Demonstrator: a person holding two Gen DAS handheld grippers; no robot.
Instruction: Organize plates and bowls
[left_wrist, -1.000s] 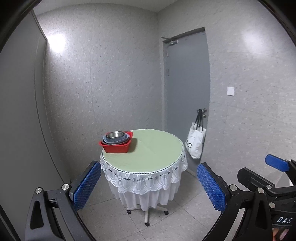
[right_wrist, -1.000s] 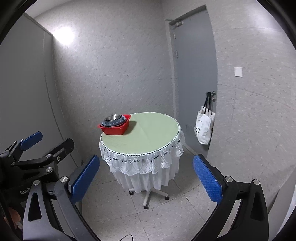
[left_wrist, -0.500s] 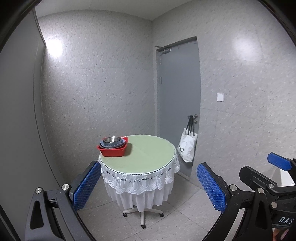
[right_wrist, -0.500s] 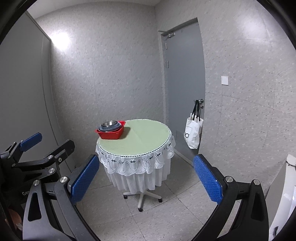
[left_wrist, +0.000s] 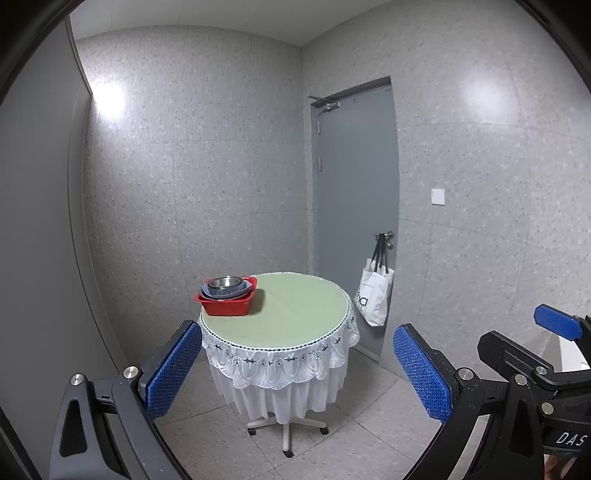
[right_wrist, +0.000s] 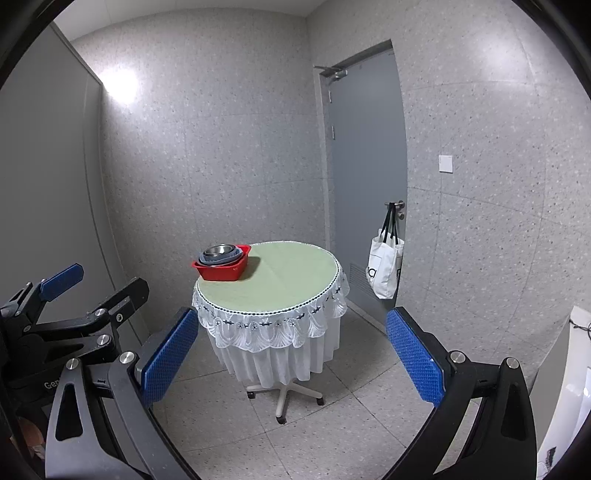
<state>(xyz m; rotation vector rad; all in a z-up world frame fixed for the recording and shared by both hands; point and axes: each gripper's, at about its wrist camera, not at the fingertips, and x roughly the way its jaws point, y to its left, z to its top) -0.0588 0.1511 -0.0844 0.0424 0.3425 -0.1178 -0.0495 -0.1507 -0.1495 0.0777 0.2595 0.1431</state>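
Bowls (left_wrist: 224, 287) sit nested inside a red tub (left_wrist: 227, 301) at the far left edge of the round bench (left_wrist: 295, 314), well apart from both of my tools. Left gripper (left_wrist: 297, 373) and right gripper (right_wrist: 291, 360): jaws spread wide, nothing between the blue pads (right_wrist: 168, 356). I judge the sorting finished, or not yet begun; the stack looks tidy. Any next move calls for closing the whole distance to the bench before reaching. A white tote bag (right_wrist: 384, 269) hangs on the door handle beyond.
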